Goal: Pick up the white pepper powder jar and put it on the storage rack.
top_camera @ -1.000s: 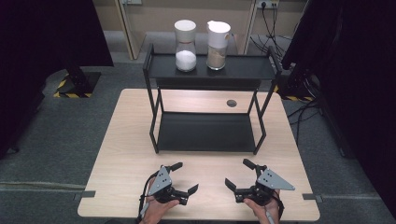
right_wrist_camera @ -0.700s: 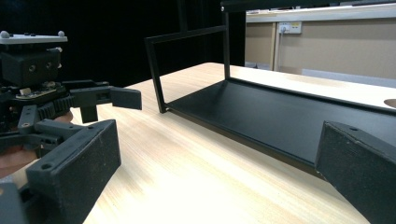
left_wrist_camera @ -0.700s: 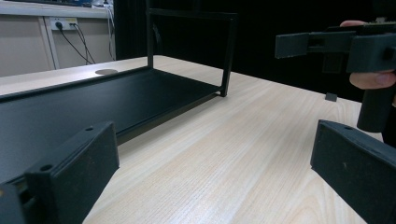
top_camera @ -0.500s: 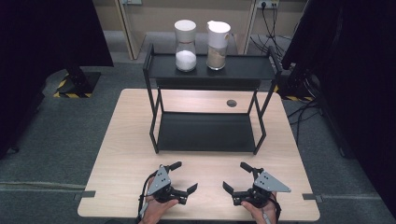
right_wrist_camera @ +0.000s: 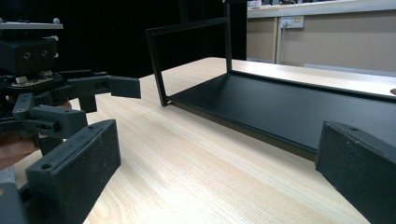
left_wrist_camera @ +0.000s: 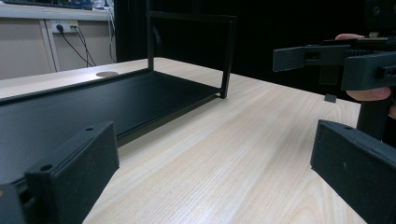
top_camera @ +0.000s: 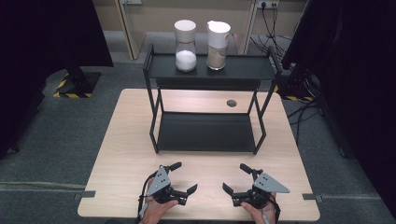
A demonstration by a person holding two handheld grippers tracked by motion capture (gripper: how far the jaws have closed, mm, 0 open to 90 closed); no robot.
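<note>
A black two-tier shelf (top_camera: 205,133) stands on the far half of the light wooden table (top_camera: 126,140). On its top tier are two clear jars with white lids, one holding white powder (top_camera: 185,46) and one holding a tan filling (top_camera: 218,44). My left gripper (top_camera: 184,177) rests near the table's front edge, open and holding nothing. My right gripper (top_camera: 236,178) sits beside it, also open and holding nothing. The two point slightly toward each other. In the left gripper view the lower tier (left_wrist_camera: 70,102) lies ahead, past my wide-apart jaws.
A small round grommet (top_camera: 231,103) is set in the table behind the shelf. Dark curtains flank the table on both sides. Cables and wall sockets (top_camera: 265,4) lie at the far right. Bare tabletop (right_wrist_camera: 196,154) separates the grippers from the shelf.
My right gripper has slid slightly toward the front edge and a touch to the left. My left gripper has barely moved. Both stay open.
</note>
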